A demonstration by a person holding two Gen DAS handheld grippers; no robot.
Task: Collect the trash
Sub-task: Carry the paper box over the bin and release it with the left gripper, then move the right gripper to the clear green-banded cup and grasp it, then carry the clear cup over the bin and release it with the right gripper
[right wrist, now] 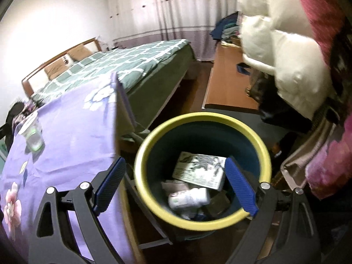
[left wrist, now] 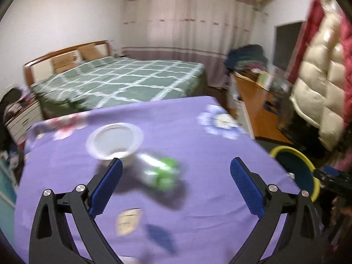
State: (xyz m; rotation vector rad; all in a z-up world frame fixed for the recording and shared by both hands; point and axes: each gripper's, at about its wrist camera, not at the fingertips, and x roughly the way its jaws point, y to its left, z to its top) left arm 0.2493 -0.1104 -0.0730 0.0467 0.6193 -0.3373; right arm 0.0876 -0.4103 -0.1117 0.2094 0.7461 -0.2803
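Note:
A clear plastic cup (left wrist: pixel 132 156) with a white rim and a green label stands on the purple-clothed table (left wrist: pixel 209 154), just ahead of my left gripper (left wrist: pixel 176 160), blurred. That gripper is open, its blue pads (left wrist: pixel 107 187) wide apart with nothing between them. The cup (right wrist: pixel 33 132) also shows far left in the right wrist view. My right gripper (right wrist: pixel 175 159) hangs open over the yellow-rimmed bin (right wrist: pixel 198 115) beside the table's edge, holding nothing. Inside the bin lie a white bottle (right wrist: pixel 189 198), a printed packet (right wrist: pixel 198 171) and other scraps. The bin (left wrist: pixel 294 154) sits right of the table.
A bed with a green checked cover (left wrist: pixel 123 79) lies beyond the table. A wooden desk (left wrist: pixel 257 110) with piled clothes runs along the right. A white padded coat (right wrist: pixel 286 55) and a red garment (right wrist: pixel 319 11) hang close above the bin. A white drawer unit (left wrist: pixel 24 118) stands at the left.

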